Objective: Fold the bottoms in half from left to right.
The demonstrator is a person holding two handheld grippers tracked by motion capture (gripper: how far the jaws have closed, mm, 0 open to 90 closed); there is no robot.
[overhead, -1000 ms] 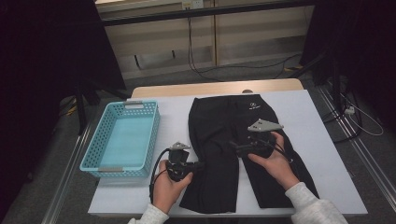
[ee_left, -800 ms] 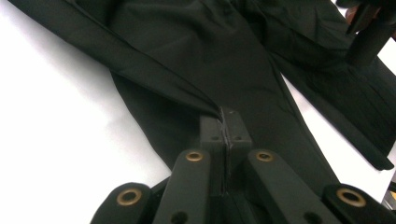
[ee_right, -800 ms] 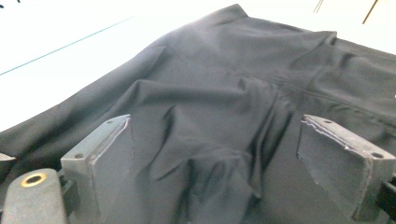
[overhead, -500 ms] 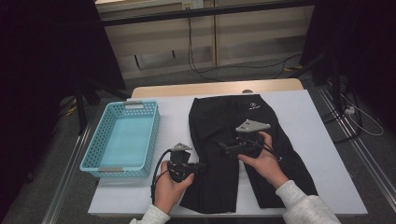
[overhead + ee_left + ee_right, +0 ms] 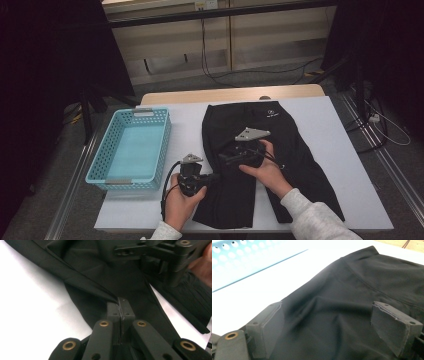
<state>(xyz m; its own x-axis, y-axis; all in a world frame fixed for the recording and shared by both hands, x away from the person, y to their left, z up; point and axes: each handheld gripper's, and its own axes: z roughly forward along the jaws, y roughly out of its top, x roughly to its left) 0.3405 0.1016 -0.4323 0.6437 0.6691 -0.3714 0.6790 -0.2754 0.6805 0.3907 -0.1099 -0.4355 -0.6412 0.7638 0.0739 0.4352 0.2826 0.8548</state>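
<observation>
High view, near edge: left hand (image 5: 181,202) comes in from the bottom, wrapped around the left gripper (image 5: 212,177), which lies low over the white table (image 5: 345,145) and points right, into the left edge of the black trousers (image 5: 250,125). Left gripper view: jaws pressed together on a fold of that trouser edge, fabric pinched between the pads (image 5: 117,308) and running up and left from them. Next out, right hand (image 5: 265,167) with a light grey sleeve (image 5: 312,220) reaches diagonally in from bottom right and holds the right gripper (image 5: 227,156) above the trousers' middle, pointing left, grey plate on top. Right gripper view: jaws wide apart, pads (image 5: 270,327) low over the cloth, nothing clamped; contact with cloth can't be told. Trousers lie flat at table centre, waistband at the far edge, legs toward the person. Blue basket (image 5: 102,167) stands at table left, well apart from the trousers.
</observation>
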